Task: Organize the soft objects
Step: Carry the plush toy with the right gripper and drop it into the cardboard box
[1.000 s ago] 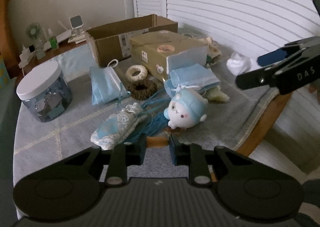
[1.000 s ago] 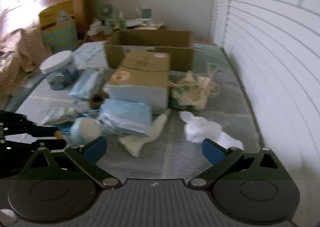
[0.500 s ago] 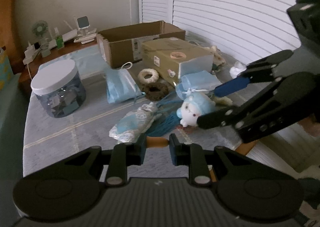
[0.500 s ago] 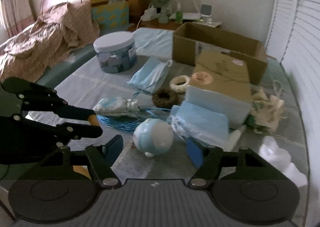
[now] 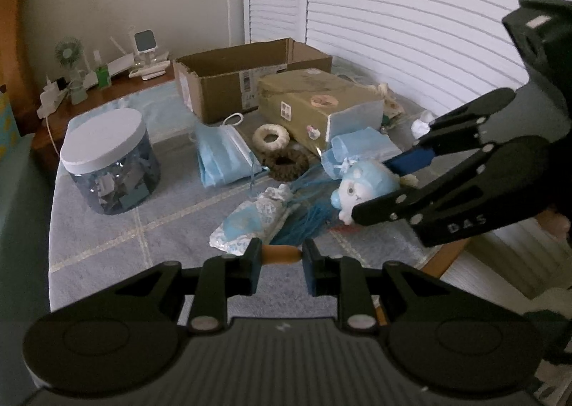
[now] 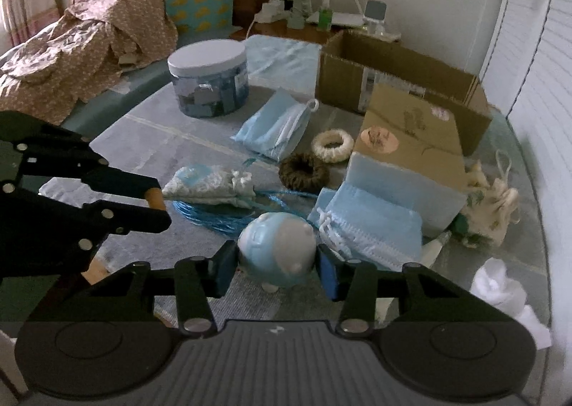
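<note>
- My right tongs (image 6: 275,265) point down over the near edge of the counter (image 6: 150,141), and their jaws are closing with the round blue-and-white plush toy (image 6: 277,248) between the blue pads; the pads sit right at the toy's two sides, and I cannot tell that they press it.
- In the left wrist view the same right tongs (image 5: 371,188) reach in from the right, one finger above the plush toy (image 5: 361,188) and one below it.
- My left tongs (image 5: 280,257) are closed with nothing between them; their orange tips meet just in front of a patterned cloth pouch (image 5: 250,223) without touching it.
- The letters "DAS" are readable on the right tongs' body; the box labels are too small to read.
- The toy rests on the grey counter cloth near the front edge, touching a bundle of blue string (image 6: 228,213) and just beside a stack of blue face masks (image 6: 375,231).
- Further back lie a second mask stack (image 6: 275,127), a brown scrunchie (image 6: 304,173) and a cream scrunchie (image 6: 332,145) side by side.
- A tan parcel (image 6: 411,145) and an open cardboard box (image 6: 400,77) stand behind them, and a clear jar with a white lid (image 6: 209,80) stands to the left.
- White tissue (image 6: 500,284) lies at the right edge, a drawstring bag (image 6: 493,202) beside the parcel.
</note>
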The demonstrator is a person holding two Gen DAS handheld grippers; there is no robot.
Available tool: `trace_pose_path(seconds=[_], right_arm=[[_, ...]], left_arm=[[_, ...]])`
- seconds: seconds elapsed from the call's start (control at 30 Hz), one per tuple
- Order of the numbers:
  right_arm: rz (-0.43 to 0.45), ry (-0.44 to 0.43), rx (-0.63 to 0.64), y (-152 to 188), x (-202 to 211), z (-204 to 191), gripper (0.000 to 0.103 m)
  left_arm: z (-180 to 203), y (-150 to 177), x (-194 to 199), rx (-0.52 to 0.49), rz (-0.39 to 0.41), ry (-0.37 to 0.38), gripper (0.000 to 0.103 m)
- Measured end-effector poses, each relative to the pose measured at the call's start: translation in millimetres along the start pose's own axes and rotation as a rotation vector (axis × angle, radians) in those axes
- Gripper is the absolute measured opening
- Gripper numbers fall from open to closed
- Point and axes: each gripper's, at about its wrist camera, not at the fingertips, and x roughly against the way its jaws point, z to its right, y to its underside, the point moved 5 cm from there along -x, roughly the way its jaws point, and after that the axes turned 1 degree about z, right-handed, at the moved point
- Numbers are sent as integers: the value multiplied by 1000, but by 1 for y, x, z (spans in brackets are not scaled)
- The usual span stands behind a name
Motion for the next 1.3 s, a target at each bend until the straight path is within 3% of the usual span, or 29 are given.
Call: trace_pose_path(seconds=[0.33,0.6,0.97,1.27,1.3], right_arm=[[92,8,-4,-23,36,14,53],[184,47,-46,-50,47,43,53],[202,71,-82,-71,33,75,52],[219,96,-117,-80,27,96,53],[221,97,-118,-82,26,97,53]], left_arm=[[1,-22,7,-24,13,26,22],[-18,-81,-11,-29,61,12,22],[-54,-193,-89,-41,124,-10,23],[-78,-210,-150,-8,50,-27,24],[-79,-209,-151,-7,51,-33,29]])
